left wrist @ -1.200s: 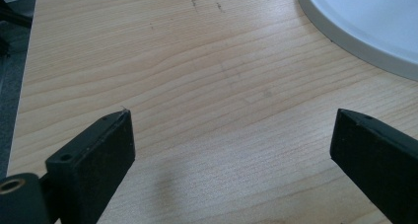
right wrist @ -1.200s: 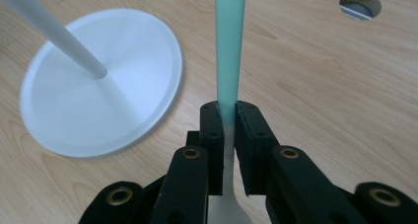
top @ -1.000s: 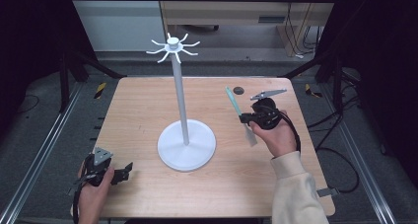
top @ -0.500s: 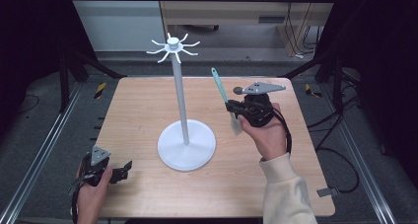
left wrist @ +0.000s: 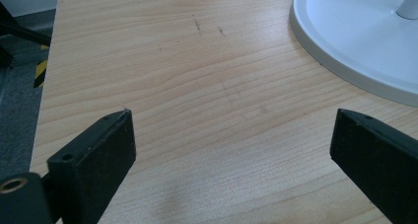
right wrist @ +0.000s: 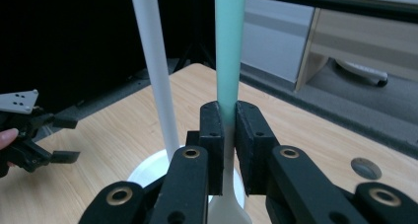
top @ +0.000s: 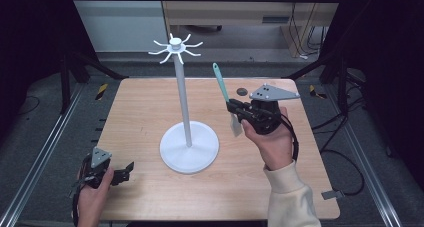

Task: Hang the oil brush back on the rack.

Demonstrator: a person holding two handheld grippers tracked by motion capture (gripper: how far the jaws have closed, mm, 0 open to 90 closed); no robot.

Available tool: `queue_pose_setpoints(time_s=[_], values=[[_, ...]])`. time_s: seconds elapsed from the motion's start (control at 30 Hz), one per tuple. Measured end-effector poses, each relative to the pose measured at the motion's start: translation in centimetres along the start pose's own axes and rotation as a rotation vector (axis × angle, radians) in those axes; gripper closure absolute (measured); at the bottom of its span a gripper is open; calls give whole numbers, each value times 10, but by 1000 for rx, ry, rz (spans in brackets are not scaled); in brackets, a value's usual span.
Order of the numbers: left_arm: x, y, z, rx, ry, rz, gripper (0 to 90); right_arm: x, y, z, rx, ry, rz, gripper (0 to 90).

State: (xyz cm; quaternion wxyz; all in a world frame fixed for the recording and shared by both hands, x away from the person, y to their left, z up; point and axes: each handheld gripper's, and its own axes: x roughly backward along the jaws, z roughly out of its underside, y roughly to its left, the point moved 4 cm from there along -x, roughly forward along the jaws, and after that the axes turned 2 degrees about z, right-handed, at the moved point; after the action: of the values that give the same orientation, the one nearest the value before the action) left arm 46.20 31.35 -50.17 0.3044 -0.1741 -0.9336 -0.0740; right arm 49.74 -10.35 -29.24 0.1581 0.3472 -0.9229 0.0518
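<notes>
Right gripper (top: 234,108) clamps spatula (top: 220,83) upright — near stand (top: 183,103), table edge well apart.

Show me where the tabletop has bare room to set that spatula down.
Bare wood lies left of the white stand, between its base and the left gripper, and along the near edge. The spatula in the right gripper hangs over the busier right side, near a dark disc.

Teal-handled white spatula (top: 222,89), white stand (top: 189,146), pale wood-grain table (top: 135,112), black fingers (right wrist: 224,140)
</notes>
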Motion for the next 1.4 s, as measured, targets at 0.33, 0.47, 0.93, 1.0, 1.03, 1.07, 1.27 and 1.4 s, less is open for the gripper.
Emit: queue_pose_setpoints(time_s=[0.33, 0.47, 0.93, 1.0, 1.03, 1.07, 1.27, 1.4], values=[[0, -1, 1, 1, 3, 0, 32, 6, 14, -10, 33, -45, -29, 826], [0, -1, 1, 0, 4, 1, 32, 10, 18, -16, 42, -71, -36, 826], [1, -3, -1, -6, -3, 6, 32, 17, 27, -40, 100, -82, -41, 826], [1, -2, -1, -5, -2, 5, 32, 15, 27, -40, 101, -77, -40, 826], [1, -2, -1, -4, -3, 5, 32, 15, 28, -40, 101, -74, -41, 826], [1, -2, -1, -4, -3, 5, 32, 14, 28, -40, 102, -71, -42, 826], [1, -2, -1, -2, -6, 3, 31, 10, 26, -40, 97, -57, -46, 826], [1, -1, -1, -1, -5, 1, 31, 4, 27, -43, 100, -53, -53, 826]])
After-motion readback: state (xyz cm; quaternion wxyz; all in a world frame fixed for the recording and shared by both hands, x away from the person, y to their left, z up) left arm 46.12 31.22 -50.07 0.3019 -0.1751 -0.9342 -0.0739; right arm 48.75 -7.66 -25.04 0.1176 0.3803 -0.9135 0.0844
